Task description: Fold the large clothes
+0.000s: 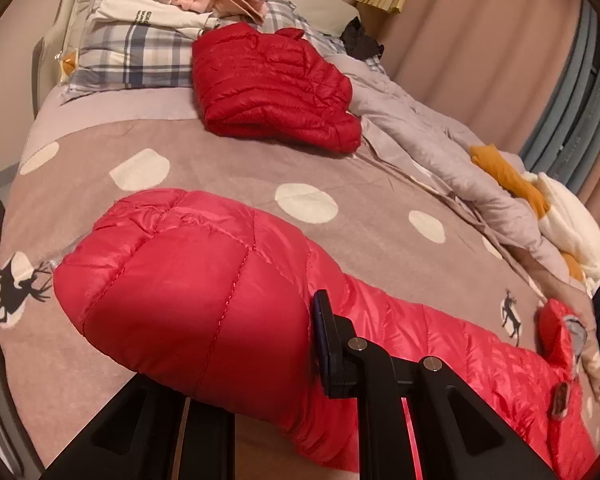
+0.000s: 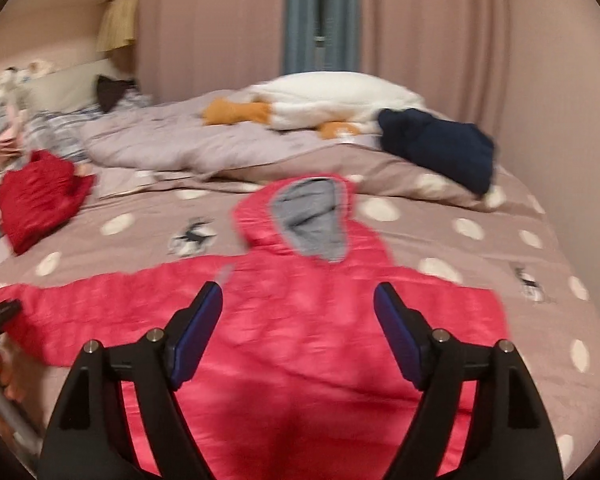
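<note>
A bright pink-red down jacket (image 2: 300, 340) lies spread on the dotted bedspread (image 2: 480, 248). Its hood (image 2: 312, 220) shows a grey lining and points toward the far side. My right gripper (image 2: 298, 300) hovers open above the jacket's body, with nothing between its blue pads. In the left wrist view my left gripper (image 1: 312, 332) is shut on a puffy end of the jacket (image 1: 188, 300), which bulges over and hides the left finger. The jacket stretches from there to the hood (image 1: 556, 340) at the right edge, where a person's blurred arm (image 1: 572, 292) shows.
A folded dark red down jacket (image 1: 272, 84) lies near the plaid pillows (image 1: 140, 48), which carry a pile of clothes. A crumpled grey duvet (image 1: 440, 152), a white and orange plush (image 2: 332, 100) and a navy garment (image 2: 440, 144) line the far side by the curtains.
</note>
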The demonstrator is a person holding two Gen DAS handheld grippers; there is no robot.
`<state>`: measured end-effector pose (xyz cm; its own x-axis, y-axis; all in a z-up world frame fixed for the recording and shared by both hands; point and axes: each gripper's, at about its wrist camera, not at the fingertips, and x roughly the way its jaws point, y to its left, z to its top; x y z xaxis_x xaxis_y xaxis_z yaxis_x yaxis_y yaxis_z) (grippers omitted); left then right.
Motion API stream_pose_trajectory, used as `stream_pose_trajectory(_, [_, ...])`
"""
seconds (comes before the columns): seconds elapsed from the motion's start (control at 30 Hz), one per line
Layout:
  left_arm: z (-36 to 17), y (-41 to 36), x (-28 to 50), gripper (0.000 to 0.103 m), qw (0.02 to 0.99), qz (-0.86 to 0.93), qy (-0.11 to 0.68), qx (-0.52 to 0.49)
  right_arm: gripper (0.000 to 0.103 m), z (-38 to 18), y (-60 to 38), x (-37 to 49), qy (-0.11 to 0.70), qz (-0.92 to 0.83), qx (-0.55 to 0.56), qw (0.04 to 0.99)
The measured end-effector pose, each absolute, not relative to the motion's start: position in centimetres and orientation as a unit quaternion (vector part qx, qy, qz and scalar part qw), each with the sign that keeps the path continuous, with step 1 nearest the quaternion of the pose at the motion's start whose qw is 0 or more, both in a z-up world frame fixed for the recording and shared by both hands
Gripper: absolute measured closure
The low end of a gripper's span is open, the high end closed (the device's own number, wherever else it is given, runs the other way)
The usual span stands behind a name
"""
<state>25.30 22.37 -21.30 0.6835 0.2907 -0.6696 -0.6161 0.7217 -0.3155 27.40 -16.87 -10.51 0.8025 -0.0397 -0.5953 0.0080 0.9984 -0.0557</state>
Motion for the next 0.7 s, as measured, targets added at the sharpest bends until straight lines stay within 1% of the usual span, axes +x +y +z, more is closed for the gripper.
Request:
stream_pose_trajectory(0.13, [-21.3, 22.2, 25.4, 0.088, 0.878, 0.261, 0.304, -0.261, 0.024, -11.7, -21.1, 29.5, 0.336, -0.09, -0.025, 0.937])
stream_pose_trajectory(0.27, [-21.5, 22.3, 25.6, 0.088, 0.878, 0.261, 0.31, -0.252, 0.024, -14.5, -26.8, 32.2, 0.382, -0.171, -0.008, 0.908])
stream_pose_trajectory(0.37, [-21.7, 22.3, 25.7, 0.088, 0.879, 0.264, 0.319, -0.236, 0.025, -17.5, -31.4, 33.6, 0.418, -0.203, 0.042, 0.884])
stream_pose_trajectory(0.43, [-21.8, 22.2, 25.7, 0.088, 0.881, 0.265, 0.32, -0.224, 0.025, -21.0, -33.0, 34.1, 0.449, -0.205, 0.071, 0.867])
stream_pose_trajectory(0.5, [-21.7, 22.0, 25.7, 0.088, 0.883, 0.266, 0.318, -0.22, 0.026, -22.9, -32.0, 33.3, 0.433, -0.197, 0.068, 0.877])
stream_pose_trajectory(0.6, [-21.5, 21.5, 25.7, 0.088, 0.886, 0.273, 0.314, -0.206, 0.031, -23.5, -27.8, 32.0, 0.423, -0.181, 0.015, 0.888])
stream_pose_trajectory(0.7, [-21.2, 20.9, 25.7, 0.088, 0.888, 0.276, 0.307, -0.201, 0.032, -23.6, -24.2, 31.0, 0.422, -0.149, -0.031, 0.894])
